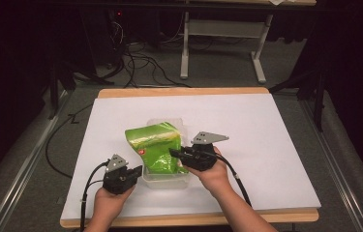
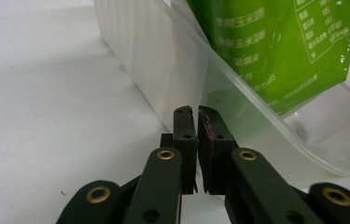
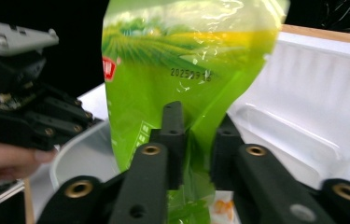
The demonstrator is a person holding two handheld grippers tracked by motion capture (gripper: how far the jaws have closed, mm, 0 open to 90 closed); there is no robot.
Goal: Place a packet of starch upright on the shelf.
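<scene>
High view: white table (image 1: 276, 145) with a clear tub (image 1: 167, 180) near its front edge, green bag (image 1: 154, 145) standing in the tub and leaning over its rim.
Right gripper (image 1: 175, 153): jaws clamped on the bag's edge, bag film pinched between them; in the right gripper view the right gripper (image 3: 196, 140) has one finger (image 3: 171, 135) in front of the film and the other behind it.
Left gripper (image 1: 138, 170): at the tub's near left corner; in the left gripper view the left gripper (image 2: 196, 116) has its fingers (image 2: 184, 135) nearly together, a thin slit between them, nothing in the slit.
Left gripper contact: tips just beside the tub (image 2: 163, 74) wall; touching or not cannot be told.
Bag: lower part inside the tub, upper part above the rim, tilted; printed side with small text seen in the left gripper view (image 2: 275, 46), date stamp side in the right gripper view (image 3: 186, 60).
Tub: translucent, on the table; wall and rim between the left gripper and the bag.
Lid (image 3: 312, 102): white, raised behind the bag in the right gripper view.
Hands: left hand (image 1: 109, 200) and right hand (image 1: 213, 174) come in from the front edge, each on its gripper.
Surroundings: cables (image 1: 140, 63) on the floor beyond the table, legs of another table (image 1: 222, 43) farther back.
</scene>
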